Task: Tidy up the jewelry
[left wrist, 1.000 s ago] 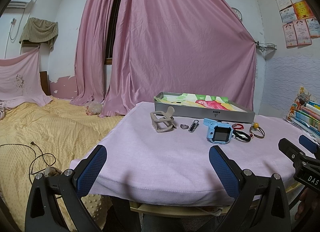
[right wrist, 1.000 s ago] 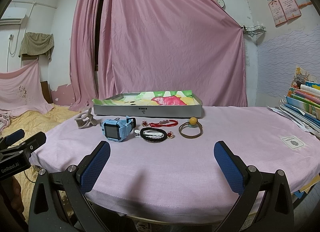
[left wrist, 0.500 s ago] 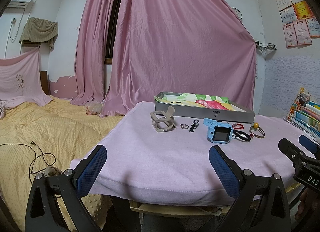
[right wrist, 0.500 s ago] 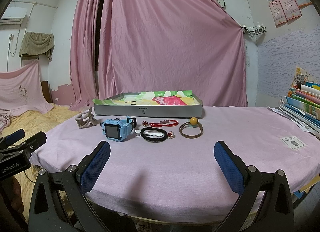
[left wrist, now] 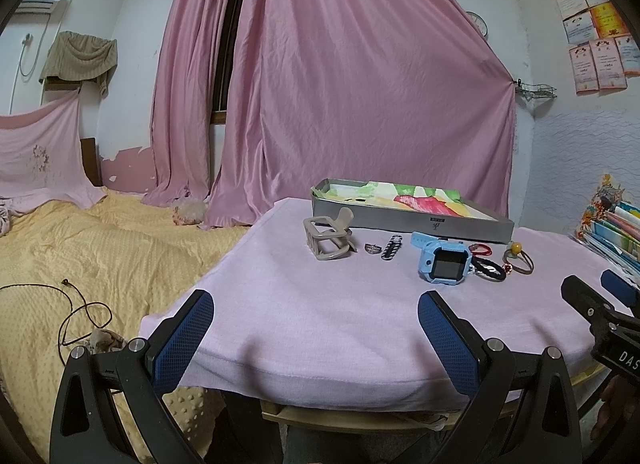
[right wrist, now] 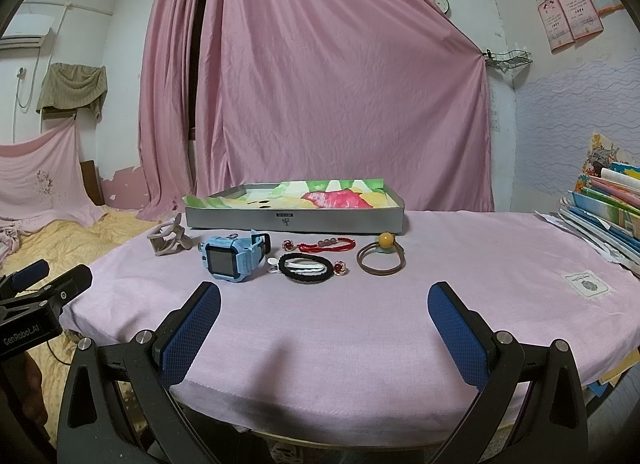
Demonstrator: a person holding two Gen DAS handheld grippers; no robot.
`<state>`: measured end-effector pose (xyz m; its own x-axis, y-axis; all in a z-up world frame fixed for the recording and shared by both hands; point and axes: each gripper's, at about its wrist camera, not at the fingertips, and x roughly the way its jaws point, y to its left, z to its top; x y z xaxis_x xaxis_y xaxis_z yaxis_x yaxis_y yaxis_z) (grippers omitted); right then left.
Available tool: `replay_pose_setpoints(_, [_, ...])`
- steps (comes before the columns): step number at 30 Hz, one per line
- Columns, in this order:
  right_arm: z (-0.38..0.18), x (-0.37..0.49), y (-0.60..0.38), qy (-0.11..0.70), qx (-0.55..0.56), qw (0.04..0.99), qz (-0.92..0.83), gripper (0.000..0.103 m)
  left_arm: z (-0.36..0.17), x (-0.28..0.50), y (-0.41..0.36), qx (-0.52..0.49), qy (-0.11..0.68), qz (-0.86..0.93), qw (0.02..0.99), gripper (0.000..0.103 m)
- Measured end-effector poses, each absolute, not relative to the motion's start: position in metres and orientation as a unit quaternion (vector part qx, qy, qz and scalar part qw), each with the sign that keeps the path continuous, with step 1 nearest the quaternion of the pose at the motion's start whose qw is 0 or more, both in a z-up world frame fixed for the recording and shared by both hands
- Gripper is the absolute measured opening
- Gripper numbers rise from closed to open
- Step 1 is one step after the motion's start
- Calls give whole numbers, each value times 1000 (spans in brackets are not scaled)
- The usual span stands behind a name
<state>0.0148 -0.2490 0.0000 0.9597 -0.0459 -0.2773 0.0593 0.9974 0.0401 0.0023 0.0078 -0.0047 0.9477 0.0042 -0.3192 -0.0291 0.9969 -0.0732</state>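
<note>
On the pink-clothed table, jewelry lies in a row before a shallow grey metal tray.
Both the left gripper and right gripper hover spread wide, empty, near the blue plastic watch, black braided bracelet and red beaded bracelet.

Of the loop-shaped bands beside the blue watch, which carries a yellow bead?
The brown hair tie, rightmost of the three; the black braided bracelet and red beaded string lack one.
</note>
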Motion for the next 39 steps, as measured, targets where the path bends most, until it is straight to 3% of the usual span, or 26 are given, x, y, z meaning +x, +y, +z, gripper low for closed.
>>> replay_pose_setpoints(21, [19,55,-251,147,-9,989,0,102,5,56,12,0,210,33,977,103])
replay_pose_setpoints(39, [19,119,-254,225,6,974,32,102,7,130,16,12,302,-19,953,102])
